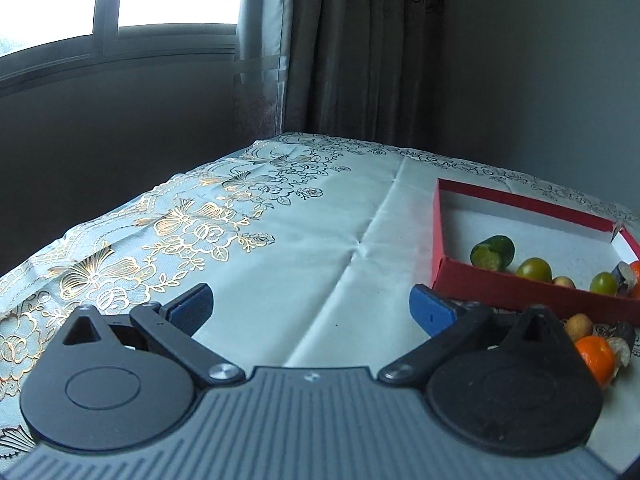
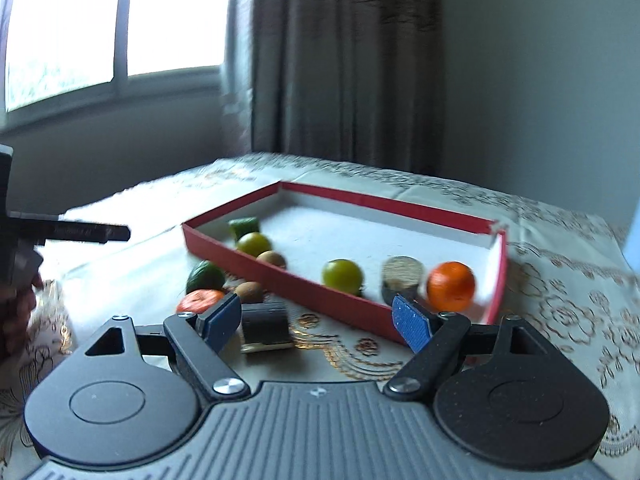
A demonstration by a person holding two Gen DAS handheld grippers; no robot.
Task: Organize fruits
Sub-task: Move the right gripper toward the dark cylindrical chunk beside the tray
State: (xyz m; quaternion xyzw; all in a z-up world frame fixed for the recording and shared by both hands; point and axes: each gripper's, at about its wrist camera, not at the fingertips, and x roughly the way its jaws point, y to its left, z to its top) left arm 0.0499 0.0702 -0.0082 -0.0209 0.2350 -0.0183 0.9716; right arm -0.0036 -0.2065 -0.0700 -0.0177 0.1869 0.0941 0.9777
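Fruit sorting: both grippers empty above the tabletop.

Left wrist view: left gripper (image 1: 312,306) fingers spread fully, nothing between them; red box (image 1: 520,288) at right holds green fruits (image 1: 534,269); an orange (image 1: 596,354) lies outside at lower right.
Right wrist view: right gripper (image 2: 316,320) fingers spread, empty; box (image 2: 280,276) at centre holds an orange (image 2: 451,285); a dark block (image 2: 265,326) lies just beside the left finger.
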